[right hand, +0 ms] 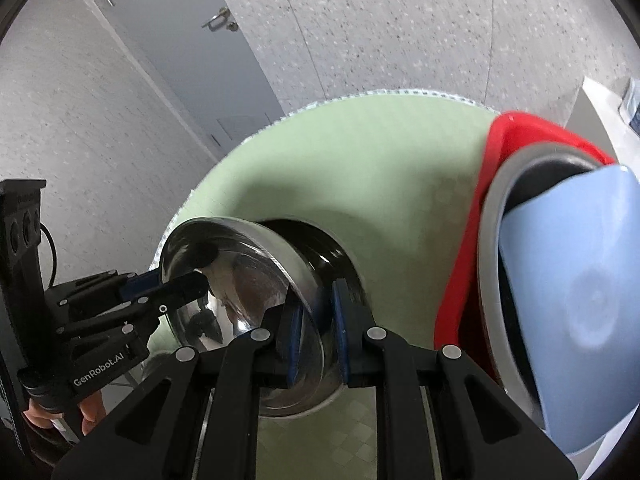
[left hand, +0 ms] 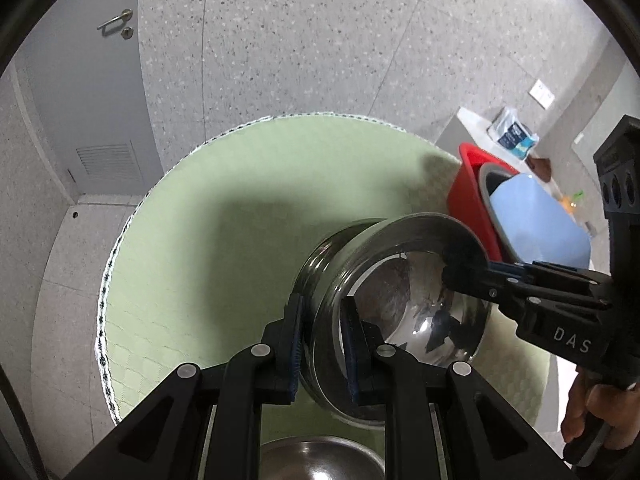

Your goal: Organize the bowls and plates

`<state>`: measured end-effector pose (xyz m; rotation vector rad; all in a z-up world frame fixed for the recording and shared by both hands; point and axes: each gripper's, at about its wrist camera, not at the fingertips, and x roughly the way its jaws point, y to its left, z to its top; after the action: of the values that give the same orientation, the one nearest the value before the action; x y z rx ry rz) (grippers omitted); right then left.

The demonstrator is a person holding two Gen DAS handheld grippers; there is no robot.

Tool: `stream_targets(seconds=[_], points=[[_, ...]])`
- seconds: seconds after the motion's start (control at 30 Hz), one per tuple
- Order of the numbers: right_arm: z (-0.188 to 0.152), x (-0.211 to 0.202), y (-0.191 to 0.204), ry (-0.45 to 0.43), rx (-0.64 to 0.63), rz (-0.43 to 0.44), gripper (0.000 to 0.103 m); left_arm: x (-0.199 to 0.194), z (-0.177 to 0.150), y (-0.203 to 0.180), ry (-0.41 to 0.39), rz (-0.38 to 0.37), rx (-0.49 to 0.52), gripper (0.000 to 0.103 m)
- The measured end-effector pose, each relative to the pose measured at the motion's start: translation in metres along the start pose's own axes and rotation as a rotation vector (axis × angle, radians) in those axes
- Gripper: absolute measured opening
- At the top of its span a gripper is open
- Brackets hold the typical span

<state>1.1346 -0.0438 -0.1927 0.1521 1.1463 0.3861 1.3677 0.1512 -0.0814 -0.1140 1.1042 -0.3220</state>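
The steel bowl [left hand: 400,304] is hanging tilted between my two claws, lifted above the green mat [left hand: 224,240]. In my left wrist view, my left gripper [left hand: 323,344] is clamping the bowl's rim at six o'clock, one blue pad outside the wall and one inside. My right gripper [left hand: 460,270] is coming in from three o'clock, closed on the opposite rim. In my right wrist view I am seeing the same bowl [right hand: 248,280] from the other side: my right gripper [right hand: 316,332] is pinching the rim at six o'clock, while my left gripper [right hand: 188,284] is biting the rim at nine o'clock, with my left hand [right hand: 86,412] wrapping its handle at eight o'clock. A second steel bowl [left hand: 320,456] is sitting on the mat just below my left claw, at six o'clock. Farther off, at two to three o'clock, a red basin [right hand: 472,240] is standing on the mat's edge, holding a grey bowl [right hand: 490,264] and a light blue plate [right hand: 580,300] leaning upright. Beyond lie the speckled floor [left hand: 320,40] and a grey door [left hand: 88,92] at ten o'clock.
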Motion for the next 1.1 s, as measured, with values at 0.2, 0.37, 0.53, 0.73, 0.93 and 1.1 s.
stream_targets(seconds=[0.2, 0.37, 0.53, 0.73, 0.93, 1.1], points=[[-0.007, 0.006, -0.002, -0.003, -0.012, -0.03, 0.016, 0.012, 0.0, -0.005, 0.007, 0.007, -0.009, 0.014], [-0.008, 0.007, -0.003, -0.017, -0.015, -0.04, 0.018, 0.021, -0.003, -0.002, 0.01, 0.009, -0.007, 0.018], [-0.015, -0.002, -0.005, -0.054, -0.01, -0.051, 0.027, 0.012, -0.006, 0.0, -0.016, -0.019, -0.01, 0.029], [-0.027, -0.025, 0.0, -0.114, -0.007, -0.084, 0.038, -0.016, -0.017, 0.008, -0.093, 0.014, 0.008, 0.06], [-0.059, -0.051, 0.024, -0.167, -0.022, -0.052, 0.047, -0.052, -0.054, 0.029, -0.155, 0.08, 0.021, 0.073], [-0.092, -0.046, 0.048, -0.142, -0.024, 0.01, 0.049, -0.061, -0.093, 0.049, -0.131, 0.103, -0.016, 0.075]])
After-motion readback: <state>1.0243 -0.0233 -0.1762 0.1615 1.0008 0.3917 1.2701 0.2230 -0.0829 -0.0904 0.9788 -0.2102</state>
